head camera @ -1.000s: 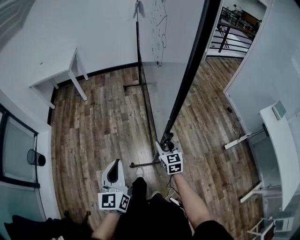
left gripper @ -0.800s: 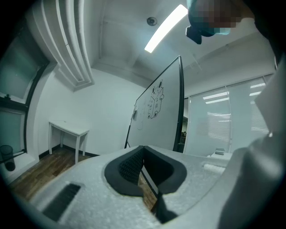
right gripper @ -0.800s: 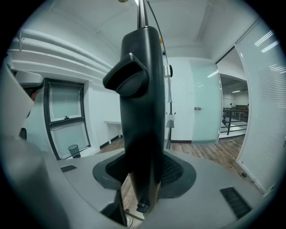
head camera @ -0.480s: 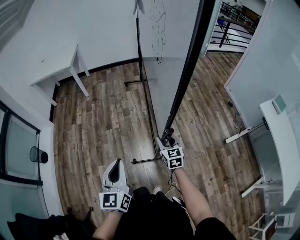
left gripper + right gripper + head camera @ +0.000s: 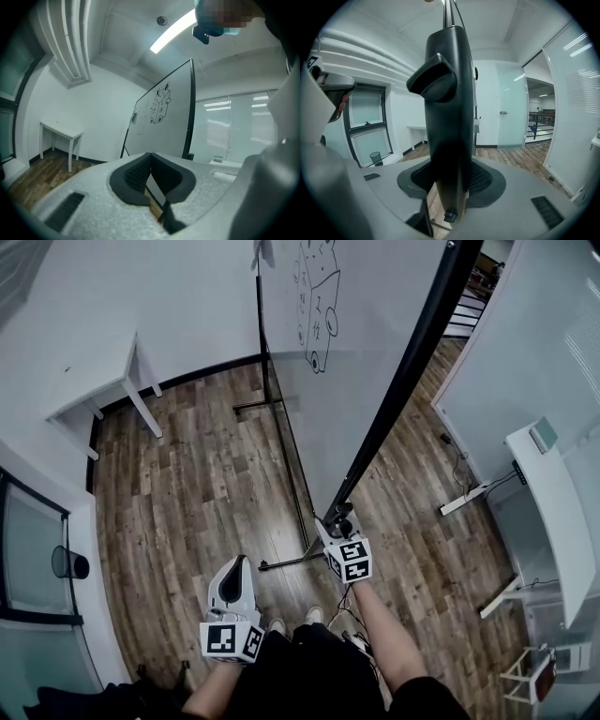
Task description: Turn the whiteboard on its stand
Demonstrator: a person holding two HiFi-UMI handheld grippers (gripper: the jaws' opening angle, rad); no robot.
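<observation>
The whiteboard (image 5: 352,371) stands edge-on to me in the head view, its black frame (image 5: 403,381) running from the upper right down to my right gripper (image 5: 337,520). A marker drawing (image 5: 314,296) shows on its white face. The right gripper is shut on the frame's near upright, which fills the gap between the jaws as a dark post (image 5: 447,117) in the right gripper view. My left gripper (image 5: 235,568) hangs lower left, away from the board, shut with nothing in it. The left gripper view shows the whiteboard (image 5: 164,117) ahead. The stand's feet (image 5: 281,564) rest on the wood floor.
A white table (image 5: 94,381) stands by the left wall, and a dark bin (image 5: 70,563) sits near the window. A white desk (image 5: 553,512) and a floor cable strip (image 5: 464,498) lie to the right. Glass partitions close the right side.
The board's far end has swung to the right and more of its drawn face shows. My right gripper has shifted slightly right with the frame. The left gripper has hardly moved.
</observation>
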